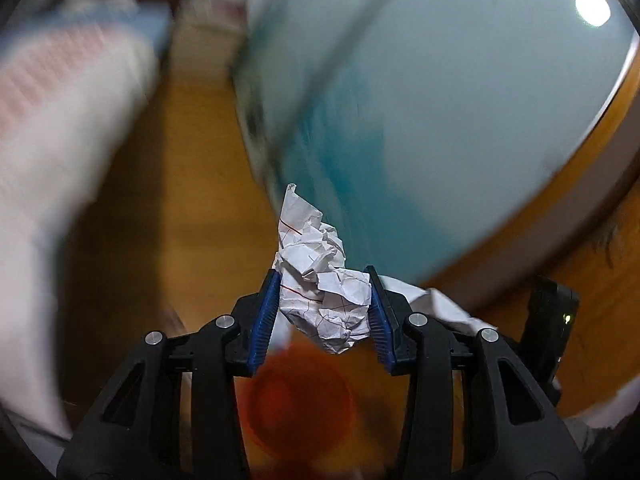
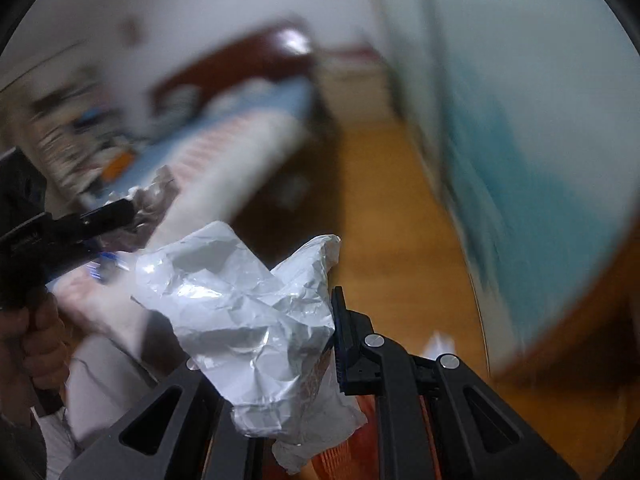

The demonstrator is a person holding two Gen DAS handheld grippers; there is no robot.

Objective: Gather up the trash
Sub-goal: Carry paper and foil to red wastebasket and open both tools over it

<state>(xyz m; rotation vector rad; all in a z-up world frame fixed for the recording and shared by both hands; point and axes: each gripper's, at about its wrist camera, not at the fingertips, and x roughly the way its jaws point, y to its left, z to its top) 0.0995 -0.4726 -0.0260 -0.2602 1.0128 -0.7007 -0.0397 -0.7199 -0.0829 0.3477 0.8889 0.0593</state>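
Two grippers each carry a piece of trash above a blurred wooden floor (image 1: 192,208); the left gripper (image 1: 324,312) has its blue-padded jaws closed narrowly on a crumpled ball of white lined paper (image 1: 324,280), which is pinched from both sides and sticks up past the fingertips; red and dark ruled lines show on its creases; below it, between the black finger arms, lies a round orange-red shape (image 1: 300,400), too blurred to name; to the right a large pale blue and white surface (image 1: 440,100) fills the left wrist view, with a bright light spot (image 1: 592,8) near its top; a white bed (image 1: 60,120) smears across the left side.

In the right wrist view the right gripper (image 2: 280,336) holds a crumpled sheet of shiny silver-white wrapper (image 2: 248,304), which covers the left finger entirely; only the right finger's blue pad (image 2: 340,340) shows, pressed against the wrapper's edge, so the jaws stand moderately apart, gripping it; the left gripper (image 2: 120,216) appears at the left edge, held by the person's hand (image 2: 36,344), with its paper ball (image 2: 156,196) just ahead of the fingers; a bed with blue bedding (image 2: 248,120) and a dark red headboard (image 2: 240,60) lie blurred behind.
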